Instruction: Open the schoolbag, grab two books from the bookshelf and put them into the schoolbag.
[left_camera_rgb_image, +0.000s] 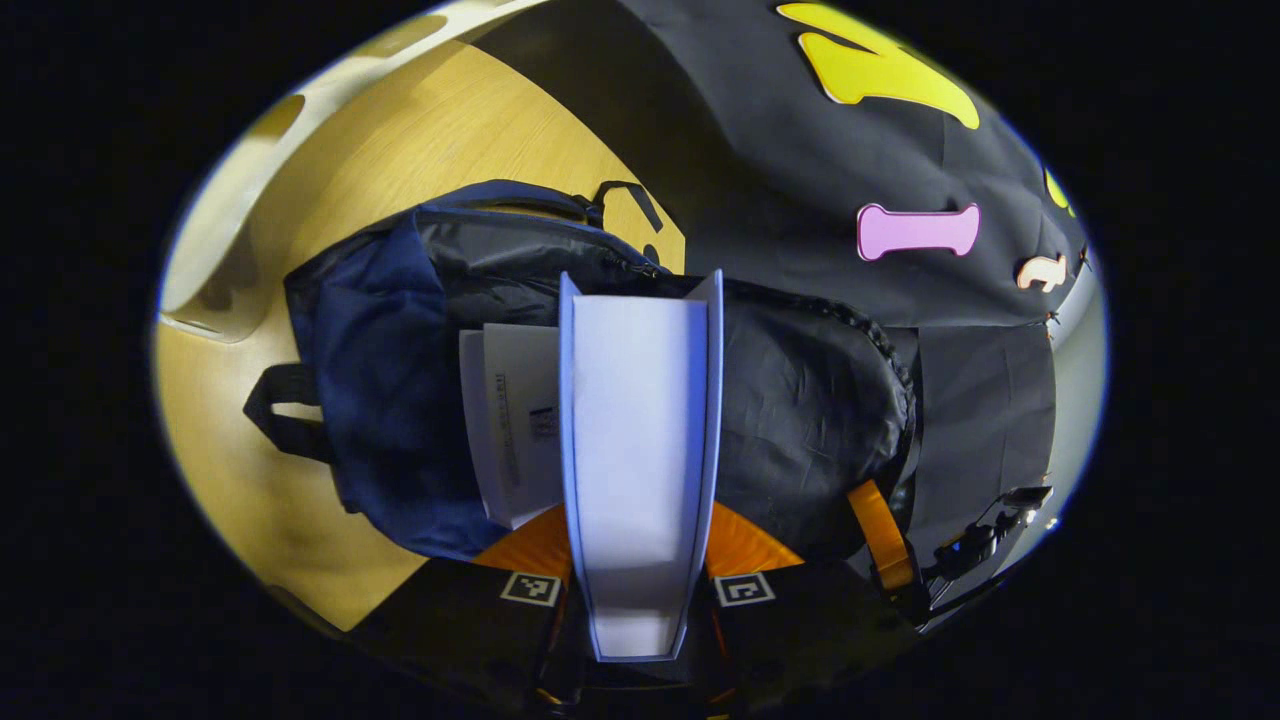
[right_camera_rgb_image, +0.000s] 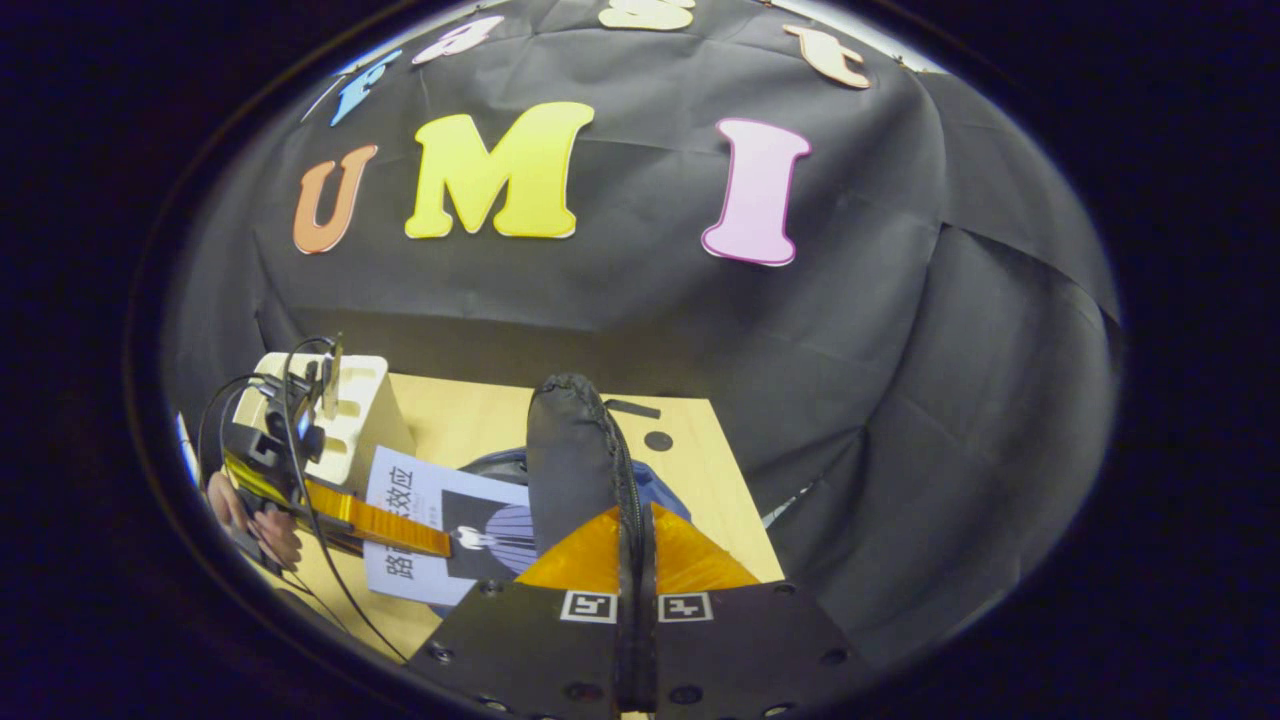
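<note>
The dark blue schoolbag (left_camera_rgb_image: 380, 380) lies open on the wooden table (left_camera_rgb_image: 440, 130). A white book (left_camera_rgb_image: 512, 430) sits inside its mouth. My left gripper (left_camera_rgb_image: 637, 530) is shut on a second book (left_camera_rgb_image: 635, 430) with a blue cover, seen edge-on and hovering over the opening. In the right gripper view this book (right_camera_rgb_image: 440, 510) shows its white and blue cover, pinched by the left gripper (right_camera_rgb_image: 385, 525). My right gripper (right_camera_rgb_image: 637, 545) is shut on the bag's black flap (right_camera_rgb_image: 575, 460), lifting it. The flap (left_camera_rgb_image: 800, 400) and the right gripper (left_camera_rgb_image: 885, 535) also show in the left gripper view.
The white bookshelf (right_camera_rgb_image: 350, 410) stands on the table behind the left gripper; its edge (left_camera_rgb_image: 215, 290) lies beyond the bag. A hand (right_camera_rgb_image: 250, 525) holds the left gripper. The booth's black cloth hangs close behind the table.
</note>
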